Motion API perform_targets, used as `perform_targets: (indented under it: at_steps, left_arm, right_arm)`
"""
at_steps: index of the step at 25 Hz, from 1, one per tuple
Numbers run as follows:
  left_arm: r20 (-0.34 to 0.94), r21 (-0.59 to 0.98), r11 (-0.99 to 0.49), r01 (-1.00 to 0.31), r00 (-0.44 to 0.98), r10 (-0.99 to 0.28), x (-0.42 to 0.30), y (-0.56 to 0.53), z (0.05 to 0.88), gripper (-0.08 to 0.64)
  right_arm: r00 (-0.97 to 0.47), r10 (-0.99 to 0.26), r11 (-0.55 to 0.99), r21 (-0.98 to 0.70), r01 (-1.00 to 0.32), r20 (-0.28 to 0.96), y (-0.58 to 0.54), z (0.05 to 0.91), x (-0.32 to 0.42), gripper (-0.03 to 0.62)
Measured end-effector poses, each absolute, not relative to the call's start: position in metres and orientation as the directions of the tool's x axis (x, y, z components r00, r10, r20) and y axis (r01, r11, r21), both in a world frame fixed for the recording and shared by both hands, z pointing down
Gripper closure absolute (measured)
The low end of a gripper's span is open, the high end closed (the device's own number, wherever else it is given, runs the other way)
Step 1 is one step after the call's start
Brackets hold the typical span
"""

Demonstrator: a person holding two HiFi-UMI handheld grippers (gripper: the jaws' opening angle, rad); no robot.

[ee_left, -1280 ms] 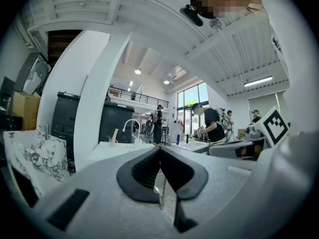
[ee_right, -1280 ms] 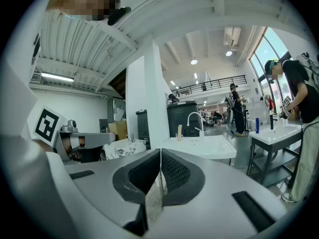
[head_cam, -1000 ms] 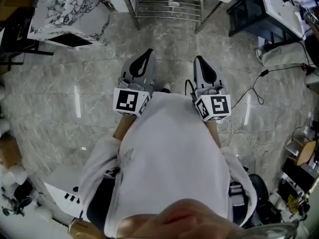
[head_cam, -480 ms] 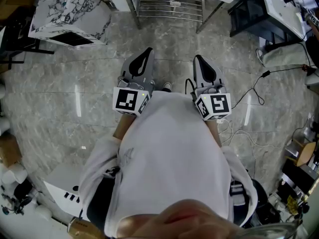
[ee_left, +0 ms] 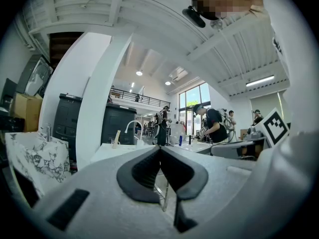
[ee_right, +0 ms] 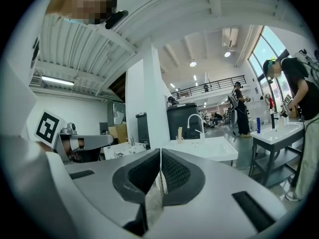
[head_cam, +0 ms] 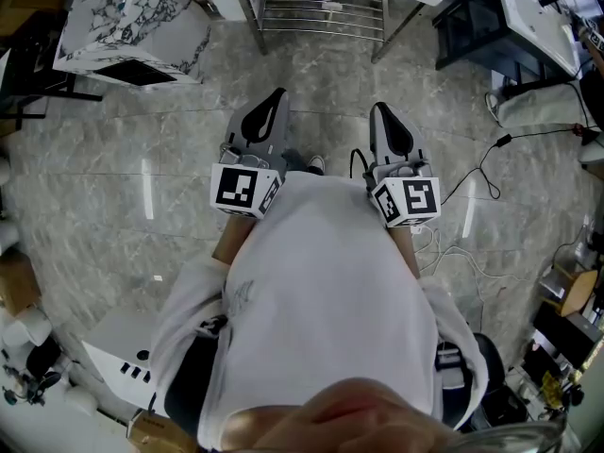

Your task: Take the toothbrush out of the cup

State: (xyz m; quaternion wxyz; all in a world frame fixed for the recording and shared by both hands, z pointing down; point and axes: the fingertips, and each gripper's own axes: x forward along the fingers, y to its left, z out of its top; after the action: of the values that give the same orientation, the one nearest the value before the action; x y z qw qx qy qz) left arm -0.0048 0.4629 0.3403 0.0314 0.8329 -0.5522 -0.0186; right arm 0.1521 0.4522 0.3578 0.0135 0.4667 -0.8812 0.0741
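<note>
Torso in a white top (head_cam: 321,291), nearest the head camera, both arms drawn in against it.

Left claw (head_cam: 276,100): held level over the floor, jaws pressed together, nothing between them.

Right claw (head_cam: 381,113): level beside the left one, jaws likewise together and empty (each carries its marker cube at the chest end).

Floor (head_cam: 113,206): grey marbled tiles, with a black cable (head_cam: 477,173) trailing at the right.

Worktop (ee_right: 209,151): white, ahead of both claws and well apart from them, with a curved tap (ee_right: 195,121).

Cup (ee_left: 114,144): small, on that worktop near the tap.

Toothbrush (ee_left: 117,136): pale, standing upright in the cup.

People (ee_right: 299,98): standing at other benches in the hall beyond.
</note>
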Motion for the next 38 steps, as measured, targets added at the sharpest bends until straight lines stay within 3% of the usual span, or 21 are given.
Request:
perform_targets:
  at_steps: [16, 38]
  left_arm:
    - [0.043, 0.103, -0.384, -0.918, 0.389, -0.92, -0.033, 0.385, 0.351, 0.545]
    - [0.031, 0.129, -0.461, -0.878, 0.468, -0.883, -0.106, 0.22, 0.348, 0.545]
  right_arm:
    - [-0.521, -0.827, 0.499, -0.153, -0.853, 0.209, 0.392, 0.385, 0.147, 0.574]
    - [-0.395, -0.888, 0.386, -0.086, -0.919, 0.234, 0.237, 0.379, 0.092, 0.574]
